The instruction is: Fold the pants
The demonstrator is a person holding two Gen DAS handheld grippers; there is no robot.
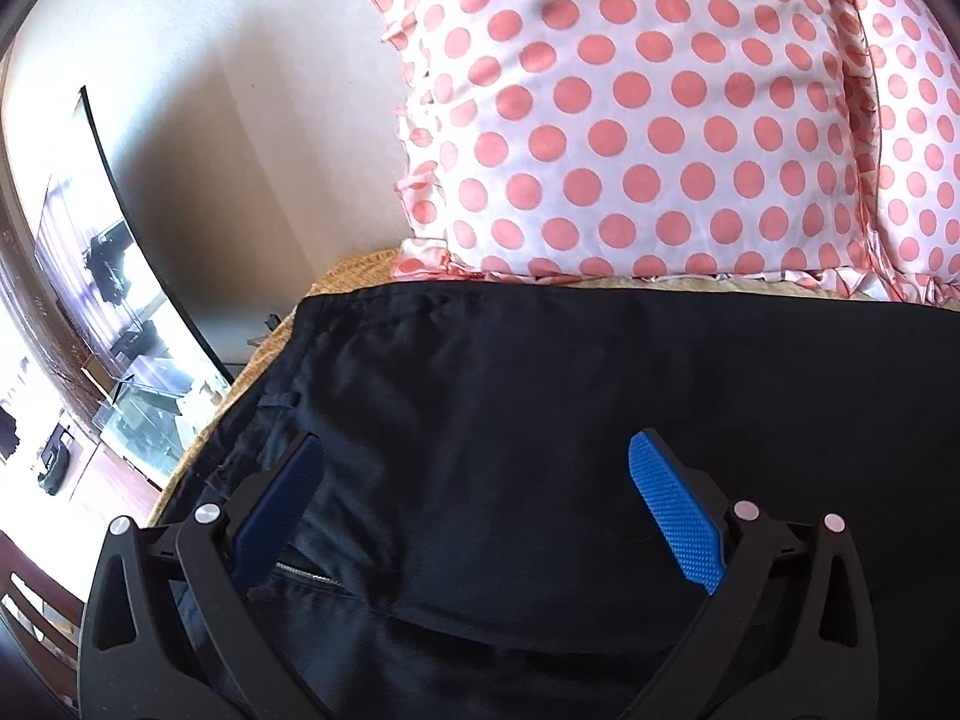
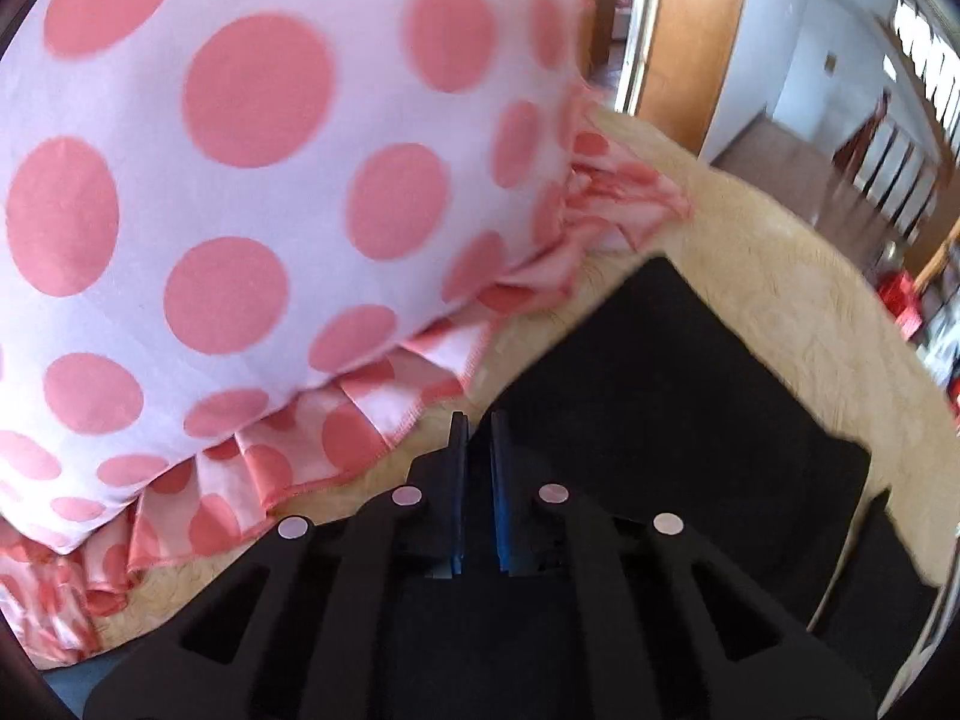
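Black pants [image 1: 540, 420] lie spread flat on a tan, woven-looking bed cover [image 1: 354, 273]. Seen from the left wrist, a spotty pink and white pillow [image 1: 630, 120] sits at 12 o'clock, just past the top edge of the pants. The left gripper [image 1: 474, 516] has its blue pads [image 1: 678, 516] far apart over the cloth, holding nothing. Seen from the right wrist, the right gripper [image 2: 478, 480] is almost closed at the edge of the pants [image 2: 660, 390]. I cannot tell if cloth is pinched. The pillow [image 2: 210, 180] is at 10 o'clock.
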